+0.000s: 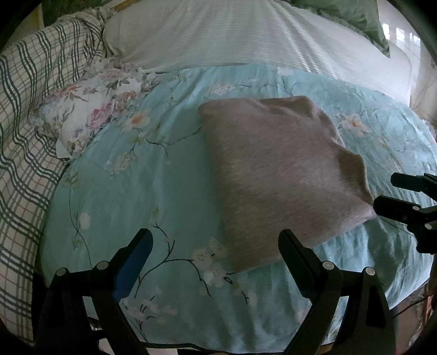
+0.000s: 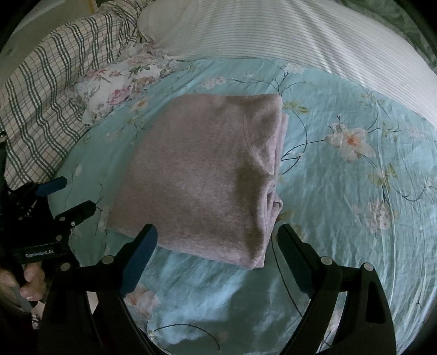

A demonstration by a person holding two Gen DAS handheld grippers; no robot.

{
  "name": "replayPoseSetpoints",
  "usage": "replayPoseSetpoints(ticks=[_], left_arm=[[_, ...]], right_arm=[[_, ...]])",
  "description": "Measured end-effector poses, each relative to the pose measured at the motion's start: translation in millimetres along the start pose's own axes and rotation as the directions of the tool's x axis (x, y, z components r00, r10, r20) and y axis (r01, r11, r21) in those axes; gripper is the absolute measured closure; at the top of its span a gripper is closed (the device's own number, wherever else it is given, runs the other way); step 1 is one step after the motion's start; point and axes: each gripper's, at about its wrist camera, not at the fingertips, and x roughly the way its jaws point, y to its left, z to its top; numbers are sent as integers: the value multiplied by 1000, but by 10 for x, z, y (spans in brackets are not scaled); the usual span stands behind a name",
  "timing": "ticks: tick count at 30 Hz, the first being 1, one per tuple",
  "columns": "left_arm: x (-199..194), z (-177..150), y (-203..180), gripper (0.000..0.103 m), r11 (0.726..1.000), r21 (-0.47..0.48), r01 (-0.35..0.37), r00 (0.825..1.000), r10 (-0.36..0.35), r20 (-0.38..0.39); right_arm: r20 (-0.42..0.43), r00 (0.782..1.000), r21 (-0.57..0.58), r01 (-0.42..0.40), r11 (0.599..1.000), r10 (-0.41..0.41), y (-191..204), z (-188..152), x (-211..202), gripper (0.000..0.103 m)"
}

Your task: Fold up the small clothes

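Floral pillow [image 1: 82, 114] beside folded garment [image 1: 278, 177]

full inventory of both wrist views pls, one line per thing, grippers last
folded garment: 1, dusty pink-grey, lying flat in the middle of the bedspread, layered edges on its right side
bedspread: 1, light blue with flower and branch print, under the garment
floral cloth: 1, white with pink flowers, crumpled at the bedspread's far left edge
plaid blanket: 1, white with green and pink checks, bunched along the left
striped cover: 1, white with thin stripes, across the far side
green cushion: 1, green, far right corner
left gripper: 1, black with blue pad, open, near the garment's near-left corner
right gripper: 1, black with blue pad, open, over the garment's near edge
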Motion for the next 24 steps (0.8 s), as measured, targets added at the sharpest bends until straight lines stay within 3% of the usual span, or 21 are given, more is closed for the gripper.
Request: replayPoseSetpoints(ticks=[24], left_arm=[[-49, 12, -47, 9, 1000, 4, -7, 1000, 7, 4]], right_arm=[[8, 1000, 2, -17, 1000, 17, 93, -23, -14, 13]])
